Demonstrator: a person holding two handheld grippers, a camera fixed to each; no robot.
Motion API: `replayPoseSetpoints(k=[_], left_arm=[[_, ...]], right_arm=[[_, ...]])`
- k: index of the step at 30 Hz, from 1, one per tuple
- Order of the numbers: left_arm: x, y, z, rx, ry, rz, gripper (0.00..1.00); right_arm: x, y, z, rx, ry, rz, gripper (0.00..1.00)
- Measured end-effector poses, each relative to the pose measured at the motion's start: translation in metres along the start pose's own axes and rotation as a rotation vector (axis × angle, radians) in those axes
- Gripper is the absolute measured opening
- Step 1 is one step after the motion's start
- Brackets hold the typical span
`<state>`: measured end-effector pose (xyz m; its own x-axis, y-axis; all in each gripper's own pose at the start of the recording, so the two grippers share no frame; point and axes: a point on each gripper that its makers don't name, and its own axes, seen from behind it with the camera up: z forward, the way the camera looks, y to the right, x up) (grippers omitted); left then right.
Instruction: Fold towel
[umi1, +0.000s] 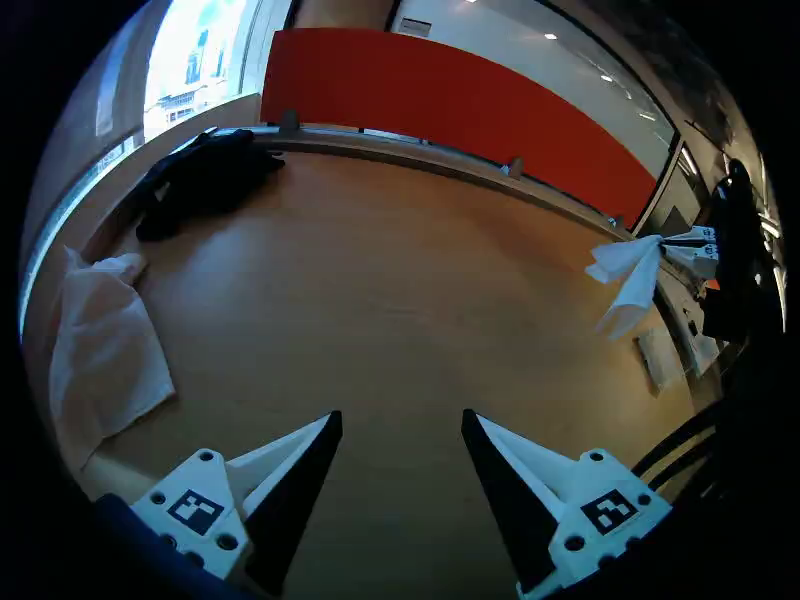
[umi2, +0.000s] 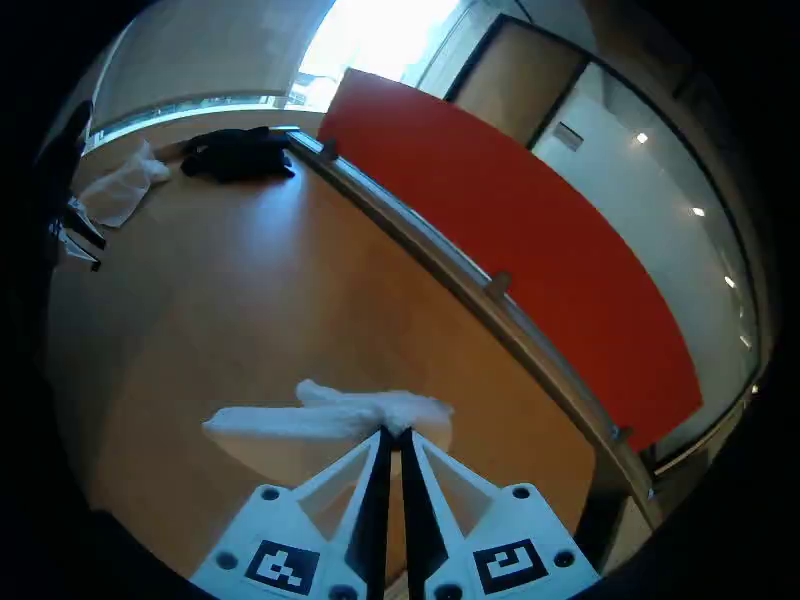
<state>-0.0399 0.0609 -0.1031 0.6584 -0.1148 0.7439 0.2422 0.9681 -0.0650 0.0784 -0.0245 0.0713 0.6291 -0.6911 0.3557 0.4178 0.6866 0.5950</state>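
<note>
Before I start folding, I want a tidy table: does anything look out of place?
A black cloth lies bunched at the far edge of the table, with a crumpled white towel nearby; neither is folded.

The left gripper (umi1: 400, 415), fingers spread wide apart, hovers over a wooden table (umi1: 400, 280) bearing a crumpled white cloth (umi1: 100, 350) and a black garment (umi1: 205, 175) at left, while the right gripper (umi1: 695, 245) pinches a hanging towel (umi1: 628, 280) at the right edge.

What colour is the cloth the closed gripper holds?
White; the towel shows best in the right gripper view.
</note>
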Motion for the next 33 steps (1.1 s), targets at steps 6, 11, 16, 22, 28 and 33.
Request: replayPoseSetpoints(k=[6,11,16,22,28,33], left_arm=[[0.003,0.008,0.004,0.000,-0.004,0.011,0.88],[0.005,0.017,0.008,-0.003,-0.007,0.023,0.88],[0.007,0.025,0.011,-0.007,-0.008,0.031,0.88],[0.009,0.034,0.013,-0.010,-0.012,0.041,0.88],[0.010,0.042,0.013,-0.013,-0.014,0.052,0.88],[0.009,0.048,0.014,-0.016,-0.016,0.059,0.88]], right_arm=[[-0.032,0.034,-0.008,-0.046,-0.032,0.032,0.07],[-0.056,0.060,-0.015,-0.081,-0.056,0.050,0.07],[-0.082,0.086,-0.024,-0.120,-0.085,0.062,0.07],[-0.114,0.115,-0.034,-0.165,-0.122,0.082,0.07],[-0.140,0.134,-0.041,-0.196,-0.149,0.109,0.07],[-0.159,0.137,-0.046,-0.203,-0.171,0.121,0.07]])
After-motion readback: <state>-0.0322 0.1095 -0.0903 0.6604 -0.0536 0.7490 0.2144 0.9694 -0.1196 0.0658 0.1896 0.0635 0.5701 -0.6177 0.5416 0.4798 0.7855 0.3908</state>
